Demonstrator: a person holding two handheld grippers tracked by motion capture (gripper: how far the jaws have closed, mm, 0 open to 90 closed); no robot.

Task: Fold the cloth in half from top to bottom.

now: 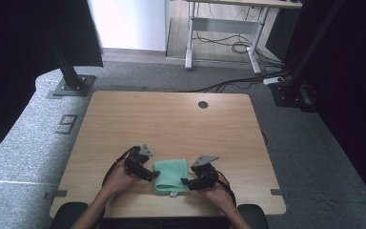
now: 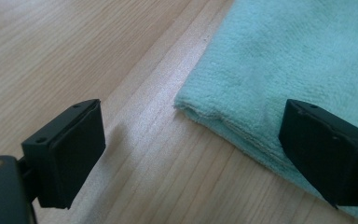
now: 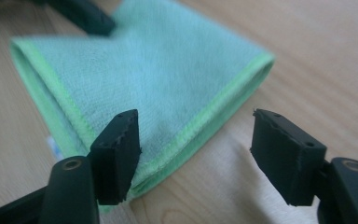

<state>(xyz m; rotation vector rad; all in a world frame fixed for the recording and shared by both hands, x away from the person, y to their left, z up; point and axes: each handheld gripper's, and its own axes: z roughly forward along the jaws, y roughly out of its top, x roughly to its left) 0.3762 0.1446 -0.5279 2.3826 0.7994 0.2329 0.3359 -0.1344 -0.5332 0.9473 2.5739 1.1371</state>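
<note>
Near edge of the table [image 1: 124, 114]: folded green cloth [image 1: 171, 175] lying flat between left gripper [image 1: 154, 174] and right gripper [image 1: 185, 182]. Left jaws spread wide, one over bare wood, the other over the cloth's edge, nothing pinched. Right jaws parted too, astride the cloth's hemmed corner with no grip; beyond, bare tabletop and a round hole [image 1: 203, 104].

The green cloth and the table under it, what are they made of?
The green cloth looks like soft microfibre or terry: its surface is fuzzy, with a stitched, brighter green hem along the edges. It lies folded in layers. The table looks like wood, probably a smooth laminate or veneer: pale grain lines run along it and it shines softly.
</note>
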